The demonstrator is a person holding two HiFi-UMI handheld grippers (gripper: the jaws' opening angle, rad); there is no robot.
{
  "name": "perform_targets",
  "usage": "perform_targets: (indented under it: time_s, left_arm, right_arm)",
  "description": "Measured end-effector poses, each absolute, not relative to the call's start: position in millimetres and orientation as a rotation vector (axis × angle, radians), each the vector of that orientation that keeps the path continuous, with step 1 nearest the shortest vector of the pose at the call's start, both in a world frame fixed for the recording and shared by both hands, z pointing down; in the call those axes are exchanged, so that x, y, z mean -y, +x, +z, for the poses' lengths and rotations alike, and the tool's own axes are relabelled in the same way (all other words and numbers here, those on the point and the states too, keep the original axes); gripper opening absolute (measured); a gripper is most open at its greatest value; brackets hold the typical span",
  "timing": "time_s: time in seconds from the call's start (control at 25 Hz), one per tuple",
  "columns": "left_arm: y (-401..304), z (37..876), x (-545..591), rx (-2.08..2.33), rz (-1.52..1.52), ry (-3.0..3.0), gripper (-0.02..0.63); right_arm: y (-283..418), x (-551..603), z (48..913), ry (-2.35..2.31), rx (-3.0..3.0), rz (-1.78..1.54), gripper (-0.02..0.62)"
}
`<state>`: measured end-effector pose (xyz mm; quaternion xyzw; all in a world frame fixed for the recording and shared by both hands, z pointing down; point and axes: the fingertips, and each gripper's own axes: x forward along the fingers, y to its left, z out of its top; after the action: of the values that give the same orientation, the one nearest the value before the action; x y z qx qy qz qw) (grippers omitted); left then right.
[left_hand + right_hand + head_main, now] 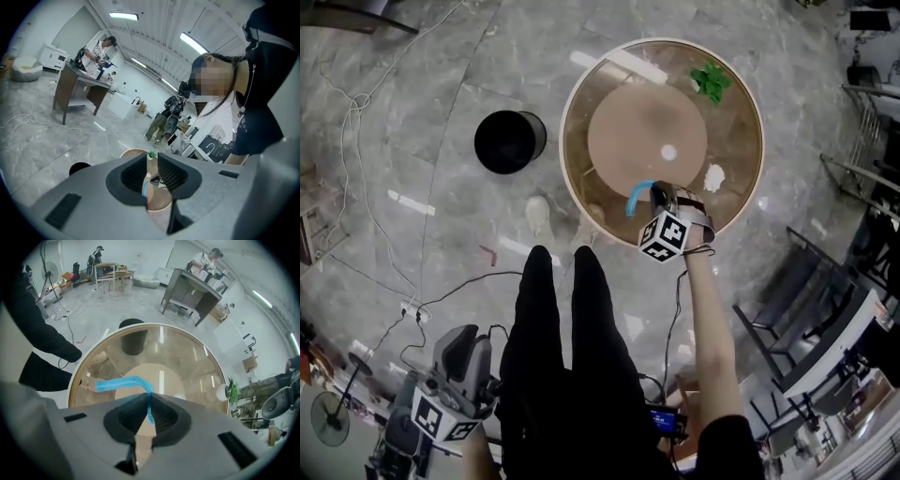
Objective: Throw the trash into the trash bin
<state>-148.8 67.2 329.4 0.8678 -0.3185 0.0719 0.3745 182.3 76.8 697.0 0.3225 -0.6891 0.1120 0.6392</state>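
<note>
A round glass table (pixel 565 141) carries the trash. My right gripper (pixel 658 196) points steeply down over the table's near edge and is shut on a blue ruffled strip (pixel 635 198). In the right gripper view the strip (pixel 121 383) runs from between the pads (pixel 149 398) out to the left. A green crumpled piece (pixel 711 81) and a white paper wad (pixel 714 176) lie on the glass. The black trash bin (pixel 508 142) stands on the floor left of the table. My left gripper (pixel 467 339) hangs low at the bottom left, open and with nothing between its pads (pixel 152 159).
The person's dark legs (pixel 567 347) stand between the two grippers. Cables and a power strip (pixel 411 309) lie on the floor at left, with a red scrap (pixel 487 251) near the bin. Metal chairs (pixel 792 314) stand at right and a fan (pixel 328 417) at bottom left.
</note>
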Motion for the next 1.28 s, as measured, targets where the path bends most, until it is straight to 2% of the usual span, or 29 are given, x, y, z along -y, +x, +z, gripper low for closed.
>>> perform_targets:
  time_s: [0.52, 1.04, 1.28]
  left_arm:
    - [-234, 333, -77, 1.109, 0.045, 2.08, 0.069]
    - [-334, 335, -88, 1.371, -0.06, 1.912, 0.069]
    - [-358, 340, -90, 1.413, -0.079, 1.868, 0.069]
  right_arm:
    - [58, 35, 660, 0.621, 1.723, -0.009, 0.025]
    - [-111, 113, 649, 0.503, 1.87, -0.142, 0.028]
    - [-156, 125, 650, 0.473, 1.904, -0.138, 0.084]
